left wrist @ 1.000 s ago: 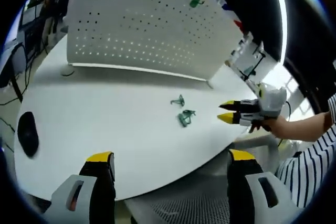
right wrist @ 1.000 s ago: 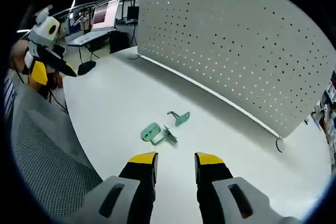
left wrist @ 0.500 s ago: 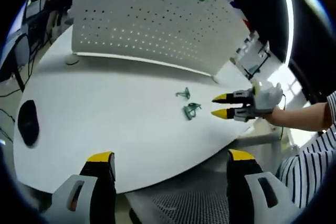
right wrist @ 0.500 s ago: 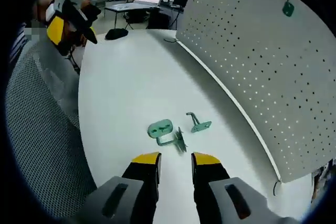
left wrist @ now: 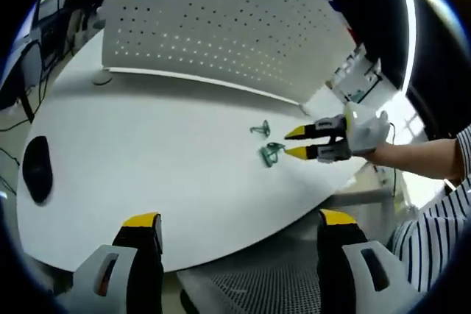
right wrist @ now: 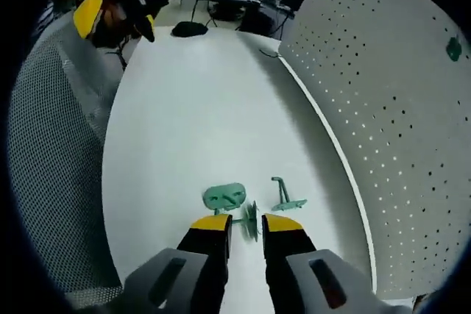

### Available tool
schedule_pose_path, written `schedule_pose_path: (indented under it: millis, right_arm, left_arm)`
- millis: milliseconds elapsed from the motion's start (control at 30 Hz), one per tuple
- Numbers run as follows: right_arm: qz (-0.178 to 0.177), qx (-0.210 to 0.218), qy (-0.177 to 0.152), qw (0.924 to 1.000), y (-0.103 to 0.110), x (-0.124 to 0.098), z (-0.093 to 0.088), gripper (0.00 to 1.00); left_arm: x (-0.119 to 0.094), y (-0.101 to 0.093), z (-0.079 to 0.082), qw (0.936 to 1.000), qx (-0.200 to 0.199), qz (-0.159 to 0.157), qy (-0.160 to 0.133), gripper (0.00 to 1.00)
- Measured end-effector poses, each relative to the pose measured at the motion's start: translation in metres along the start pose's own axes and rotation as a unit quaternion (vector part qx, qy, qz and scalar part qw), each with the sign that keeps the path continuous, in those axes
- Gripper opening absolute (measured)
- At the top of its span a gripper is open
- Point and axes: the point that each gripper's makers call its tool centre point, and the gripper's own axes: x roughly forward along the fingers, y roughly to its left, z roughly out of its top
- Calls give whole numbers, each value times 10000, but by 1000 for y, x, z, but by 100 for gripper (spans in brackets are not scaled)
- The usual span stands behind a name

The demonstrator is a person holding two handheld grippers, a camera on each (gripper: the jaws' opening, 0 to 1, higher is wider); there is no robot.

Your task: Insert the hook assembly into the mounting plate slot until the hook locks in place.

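Now both hand-held grippers spread, right hand-held gripper (right wrist: 246, 224) astride green hook assembly (right wrist: 250, 218).

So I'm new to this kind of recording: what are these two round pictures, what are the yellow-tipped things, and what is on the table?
There is no robot here. A person holds a two-jaw tool in each hand, and each tool carries a wide-angle camera looking along its own jaws, hence the round, bent pictures.

In the left gripper view, the left gripper rises from the bottom, jaws wide apart and holding nothing. The right gripper comes in from the right, in the person's hand.

The right gripper view looks along that right gripper. Its yellow tips are open and reach around a small green hook assembly lying on the white table; I cannot tell whether they touch it. A second green hook lies just beside it.

Behind stands a white perforated board with a green piece mounted high on it. A dark computer mouse lies on the table.
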Motion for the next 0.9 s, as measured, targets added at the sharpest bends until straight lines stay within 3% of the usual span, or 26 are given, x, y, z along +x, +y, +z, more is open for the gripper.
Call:
schedule_pose_path:
  millis: [633,800,900]
  right_arm:
    - [546,-113,-203,9982,13,21,32,12]
    - [642,-358,-216,9971,16,26,39,5]
    - [656,-831,-139,9943,18,28,39,4]
  left_arm:
    - [1,7,0,9999,-119,-5,35,86]
    - [0,8,3,9999,-110,-12,37,86]
    - [0,9,3,9999,-84,-13,85,86]
